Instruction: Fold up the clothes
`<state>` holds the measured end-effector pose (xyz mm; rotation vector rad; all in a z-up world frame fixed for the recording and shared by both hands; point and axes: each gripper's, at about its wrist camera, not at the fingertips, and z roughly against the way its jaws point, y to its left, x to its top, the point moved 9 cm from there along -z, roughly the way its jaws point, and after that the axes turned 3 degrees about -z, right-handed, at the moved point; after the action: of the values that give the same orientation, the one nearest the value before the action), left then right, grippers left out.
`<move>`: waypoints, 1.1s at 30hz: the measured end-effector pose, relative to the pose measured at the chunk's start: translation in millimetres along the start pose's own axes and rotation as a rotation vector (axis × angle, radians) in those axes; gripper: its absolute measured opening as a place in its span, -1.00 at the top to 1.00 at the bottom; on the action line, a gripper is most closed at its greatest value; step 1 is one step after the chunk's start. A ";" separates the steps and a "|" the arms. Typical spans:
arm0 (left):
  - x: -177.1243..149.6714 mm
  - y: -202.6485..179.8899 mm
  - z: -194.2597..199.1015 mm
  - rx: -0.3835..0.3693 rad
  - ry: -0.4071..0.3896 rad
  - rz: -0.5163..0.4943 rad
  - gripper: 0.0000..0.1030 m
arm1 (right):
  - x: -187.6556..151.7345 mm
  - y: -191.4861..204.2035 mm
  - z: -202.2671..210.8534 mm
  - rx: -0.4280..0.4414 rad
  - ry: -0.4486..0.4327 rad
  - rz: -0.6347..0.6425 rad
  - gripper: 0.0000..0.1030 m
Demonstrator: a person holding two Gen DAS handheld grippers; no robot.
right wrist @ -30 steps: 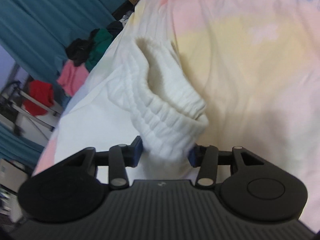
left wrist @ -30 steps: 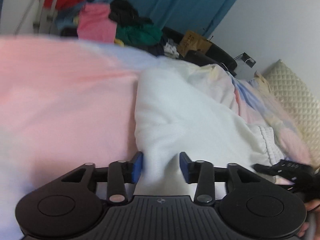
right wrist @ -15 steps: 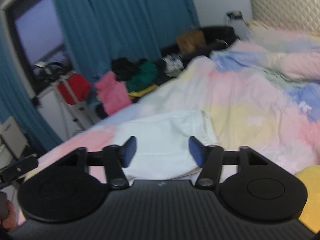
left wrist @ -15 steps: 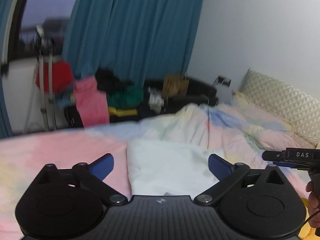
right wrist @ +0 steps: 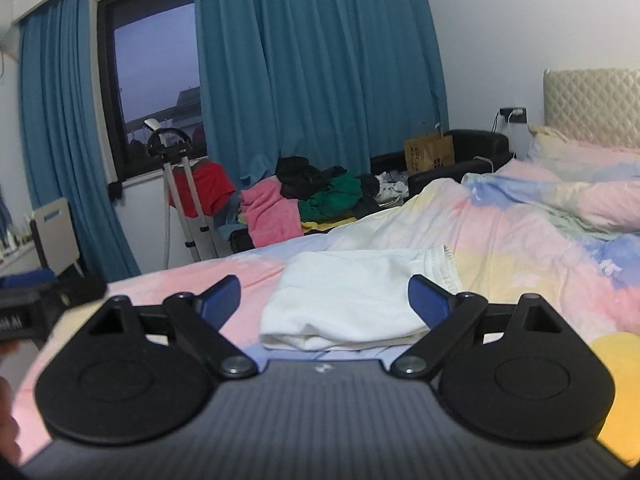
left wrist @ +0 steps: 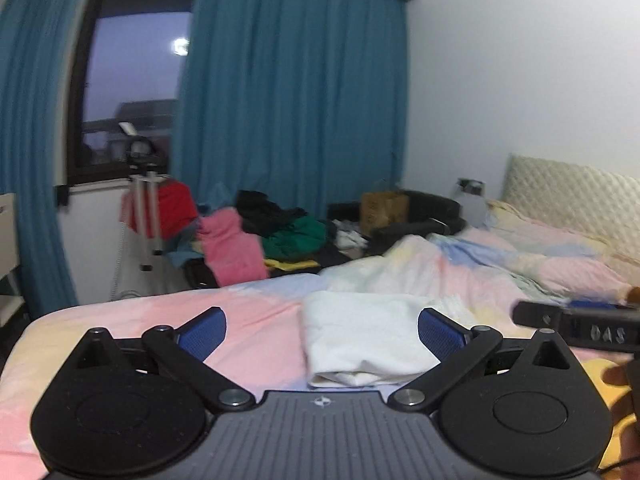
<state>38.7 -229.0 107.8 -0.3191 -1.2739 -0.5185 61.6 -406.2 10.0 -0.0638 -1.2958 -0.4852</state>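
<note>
A white garment lies folded in a flat rectangle on the pastel bed cover; it also shows in the right wrist view, with its ribbed cuff at the right end. My left gripper is open and empty, held above and short of the garment. My right gripper is open and empty, also raised clear of it. The right gripper's body shows at the right edge of the left wrist view.
A pile of pink, green and black clothes lies beyond the bed by the blue curtains. A stand with a red garment is by the window. A yellow item lies on the bed at right. The headboard is far right.
Both grippers let go of the white garment, opened wide and lifted back from it. The garment now lies folded flat on the bed.
</note>
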 end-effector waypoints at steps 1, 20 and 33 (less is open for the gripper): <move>-4.3 1.2 0.9 0.011 0.002 -0.001 -0.99 | -4.2 0.7 1.2 -0.007 -0.006 0.008 -0.79; -58.2 11.7 -35.5 0.022 0.070 0.017 -0.99 | -59.5 -1.0 -37.2 -0.088 0.047 0.067 -0.79; -65.4 13.3 -49.2 0.033 0.085 0.036 -0.99 | -65.9 -6.7 -40.5 -0.114 0.065 0.052 -0.79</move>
<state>73.0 -230.0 32.3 -0.2883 -1.1909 -0.4751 83.5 -404.5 -64.5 -0.1751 -1.1994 -0.5126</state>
